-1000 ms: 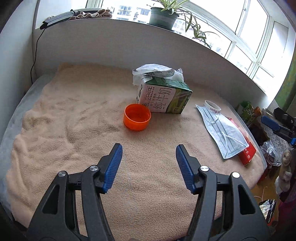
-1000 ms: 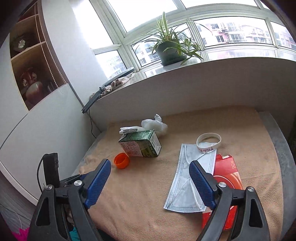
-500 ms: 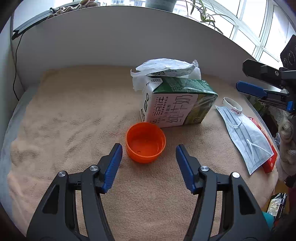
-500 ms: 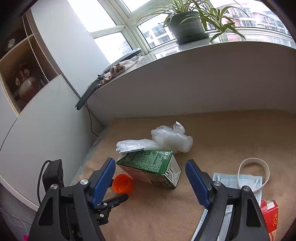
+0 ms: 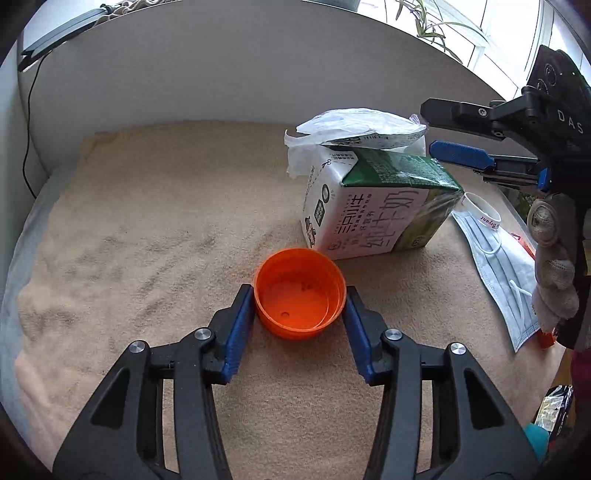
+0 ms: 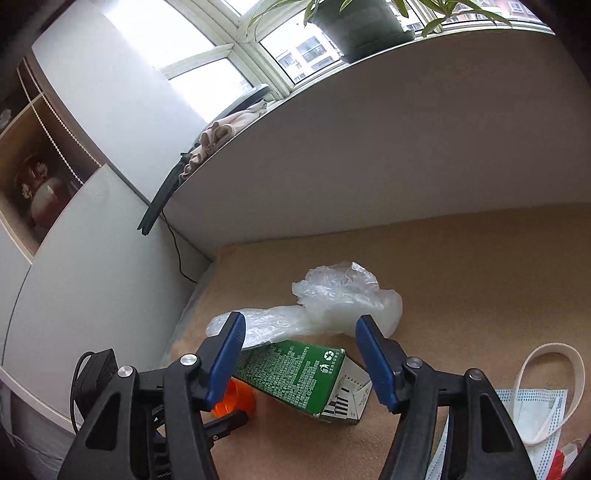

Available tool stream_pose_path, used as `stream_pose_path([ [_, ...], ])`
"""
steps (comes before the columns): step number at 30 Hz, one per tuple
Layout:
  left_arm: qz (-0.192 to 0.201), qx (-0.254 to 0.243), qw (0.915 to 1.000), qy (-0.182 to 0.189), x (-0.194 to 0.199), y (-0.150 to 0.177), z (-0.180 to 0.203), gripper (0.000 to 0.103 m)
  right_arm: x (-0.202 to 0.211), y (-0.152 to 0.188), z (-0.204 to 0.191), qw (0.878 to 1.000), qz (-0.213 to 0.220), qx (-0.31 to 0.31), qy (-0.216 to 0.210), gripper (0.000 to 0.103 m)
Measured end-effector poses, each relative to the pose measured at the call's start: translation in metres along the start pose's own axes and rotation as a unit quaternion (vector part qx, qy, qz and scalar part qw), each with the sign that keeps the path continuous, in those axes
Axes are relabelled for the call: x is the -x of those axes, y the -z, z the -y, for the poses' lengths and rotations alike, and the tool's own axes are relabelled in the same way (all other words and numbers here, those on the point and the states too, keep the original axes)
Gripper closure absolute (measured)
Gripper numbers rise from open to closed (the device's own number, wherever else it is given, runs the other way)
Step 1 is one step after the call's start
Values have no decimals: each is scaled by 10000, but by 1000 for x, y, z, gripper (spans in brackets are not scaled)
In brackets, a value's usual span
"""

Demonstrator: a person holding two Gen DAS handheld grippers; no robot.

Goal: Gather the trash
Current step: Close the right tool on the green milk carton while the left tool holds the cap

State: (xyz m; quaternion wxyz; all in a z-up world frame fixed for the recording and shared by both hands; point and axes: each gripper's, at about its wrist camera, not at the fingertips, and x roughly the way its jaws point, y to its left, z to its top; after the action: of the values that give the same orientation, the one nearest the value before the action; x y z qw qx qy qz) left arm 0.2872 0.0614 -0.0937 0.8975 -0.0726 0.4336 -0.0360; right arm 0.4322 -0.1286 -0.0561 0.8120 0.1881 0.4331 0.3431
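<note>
Now the left tool (image 5: 300, 301) has both blue pads against the orange cap (image 5: 300, 297) — gripping it, w/ cap sitting on the beige towel (image 5: 147, 229) just in front of the milk carton (image 5: 376, 206). Right tool (image 6: 299, 354) hangs spread wide over carton & plastic bag (image 6: 343, 299) — holding nothing.

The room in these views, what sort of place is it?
Probably a home, a bay-window seat: beige plush mat below a curved sill with a potted plant, wall shelf with ornaments.
</note>
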Motion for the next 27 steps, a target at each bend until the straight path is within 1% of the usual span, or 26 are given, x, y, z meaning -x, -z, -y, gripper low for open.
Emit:
stream_pose_path([
  [4,65,179,9998,16,13,5,-16,54,-4,4,4,9994,-96,-213,-248,37],
  [9,128,287,9995,-34,30,12,-31,54,3,15,-11,9994,-218,36,-275,37],
  [13,178,332,9993,-90,39,14,-38,54,7,31,-32,9964,-542,629,-160,37],
  [16,230,407,9989,-90,49,21,-41,54,6,50,-53,9872,-850,1347,104,37],
  [18,253,432,9987,-88,54,25,-43,54,5,61,-63,9785,-920,1798,418,29],
  [19,261,438,9987,-96,57,27,-43,54,5,65,-66,9752,-906,1949,537,26],
  [20,267,446,9986,-105,60,30,-44,54,4,68,-67,9728,-885,2043,646,20],
  [21,273,459,9985,-108,63,32,-44,54,4,69,-67,9715,-872,2078,732,17],
  [22,283,476,9984,-100,66,35,-45,54,3,69,-65,9717,-863,2058,773,17],
  [24,307,493,9983,-98,71,39,-45,54,2,64,-57,9753,-787,1905,791,18],
  [27,341,503,9981,-107,77,43,-44,54,2,50,-47,9845,-642,1549,522,18],
])
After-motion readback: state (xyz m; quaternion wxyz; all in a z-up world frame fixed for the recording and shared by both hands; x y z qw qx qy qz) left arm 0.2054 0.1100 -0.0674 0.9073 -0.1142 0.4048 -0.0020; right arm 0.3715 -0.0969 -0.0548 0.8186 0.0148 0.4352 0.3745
